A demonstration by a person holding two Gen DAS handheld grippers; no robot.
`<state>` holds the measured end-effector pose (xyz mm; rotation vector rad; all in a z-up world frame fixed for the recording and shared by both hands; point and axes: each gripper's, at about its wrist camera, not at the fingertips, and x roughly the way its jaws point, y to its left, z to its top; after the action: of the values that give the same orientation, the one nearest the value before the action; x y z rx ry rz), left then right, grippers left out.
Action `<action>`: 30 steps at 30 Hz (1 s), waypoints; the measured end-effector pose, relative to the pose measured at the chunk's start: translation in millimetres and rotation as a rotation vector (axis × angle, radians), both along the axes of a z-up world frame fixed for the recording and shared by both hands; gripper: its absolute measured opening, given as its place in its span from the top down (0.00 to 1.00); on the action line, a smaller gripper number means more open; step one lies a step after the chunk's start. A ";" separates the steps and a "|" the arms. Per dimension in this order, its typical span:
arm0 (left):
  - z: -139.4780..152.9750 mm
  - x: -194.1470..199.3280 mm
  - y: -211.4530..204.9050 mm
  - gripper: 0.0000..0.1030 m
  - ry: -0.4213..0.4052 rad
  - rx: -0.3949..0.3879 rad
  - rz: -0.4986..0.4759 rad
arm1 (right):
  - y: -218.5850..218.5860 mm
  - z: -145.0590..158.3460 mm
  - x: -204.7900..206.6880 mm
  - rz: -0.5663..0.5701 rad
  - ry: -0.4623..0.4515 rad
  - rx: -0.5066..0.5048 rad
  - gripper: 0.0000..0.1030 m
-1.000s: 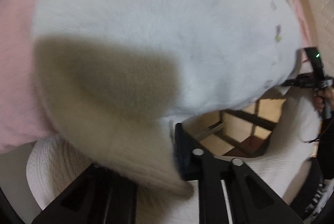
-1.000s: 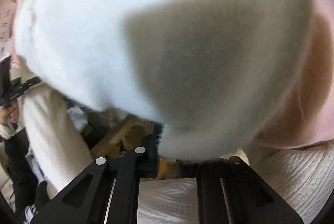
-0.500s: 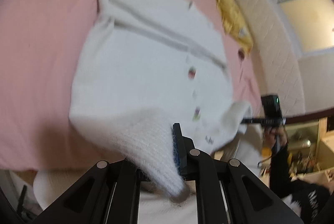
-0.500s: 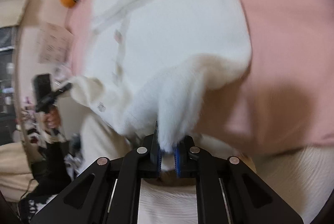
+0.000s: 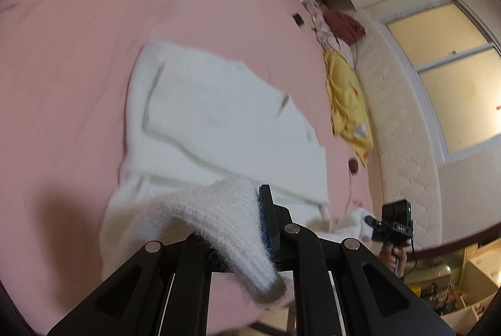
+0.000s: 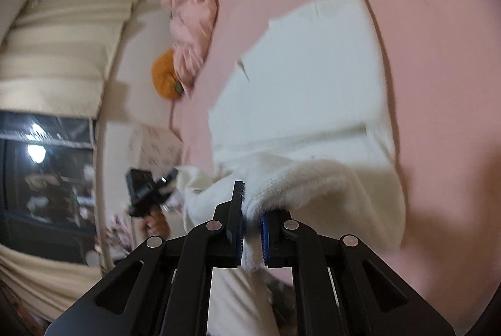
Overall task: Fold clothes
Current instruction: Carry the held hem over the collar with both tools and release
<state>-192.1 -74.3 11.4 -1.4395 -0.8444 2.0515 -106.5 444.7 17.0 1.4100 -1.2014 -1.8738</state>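
The white knitted cardigan (image 5: 219, 123) lies on the pink bed sheet (image 5: 78, 38), its far part flat with the sleeves folded across it, its near hem lifted off the bed at both corners. The left tool (image 5: 250, 229) is clamped on one fuzzy ribbed corner of the hem, which bulges up over the fingers and hangs down between the black arms in a rounded tip. The blue pad of one finger (image 5: 266, 220) shows against the wool. The right tool (image 6: 250, 229) is closed on the other corner: a narrow strip of knit runs down between its two blue pads, and the wool piles up just beyond them.

In the left wrist view the right tool appears small at the lower right, held by a hand (image 5: 395, 254). A small display on its body carries pale characters, too small to read, and a green light glows on the camera above it. In the right wrist view the left tool sits at the left, also hand-held, with white knit at its tip.

Beside the bed's far edge lie a yellow garment (image 5: 347, 104) with a small print that cannot be made out and a dark red one (image 5: 344, 26). A crumpled pink duvet (image 6: 197, 19) and an orange pumpkin-shaped cushion (image 6: 164, 79) lie at the head end. A sheet covered in printed marks (image 6: 155, 148) hangs below; the writing is blurred and unreadable.
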 end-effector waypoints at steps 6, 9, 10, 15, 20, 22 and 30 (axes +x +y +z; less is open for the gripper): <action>-4.7 -67.6 3.7 0.90 -0.010 -0.010 0.042 | 39.9 0.9 -52.4 -0.074 0.000 -0.005 0.92; -8.4 -102.8 5.7 0.90 -0.009 -0.013 0.059 | 43.5 -7.1 -83.0 -0.099 -0.010 -0.005 0.92; -10.2 -112.2 5.1 0.90 -0.010 -0.010 0.065 | 46.7 -10.3 -94.1 -0.107 -0.014 -0.009 0.92; -46.3 -155.1 1.7 0.90 -0.082 -0.030 0.103 | 68.0 -50.4 -137.0 -0.167 -0.098 -0.019 0.92; -80.2 -170.1 -3.2 0.90 -0.153 -0.059 0.116 | 80.5 -102.6 -150.7 -0.230 -0.189 -0.058 0.91; -81.7 -174.4 -5.1 0.83 -0.174 -0.031 0.117 | 86.4 -104.9 -154.1 -0.260 -0.176 -0.097 0.84; -33.4 -168.3 -42.2 0.27 -0.047 0.111 0.364 | 105.7 -120.8 -146.2 -0.525 -0.226 -0.447 0.49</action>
<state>-360.4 -116.5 -22.1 -1.3550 -1.2999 2.1920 -252.7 550.4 -103.7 1.1454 -2.1129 -1.6170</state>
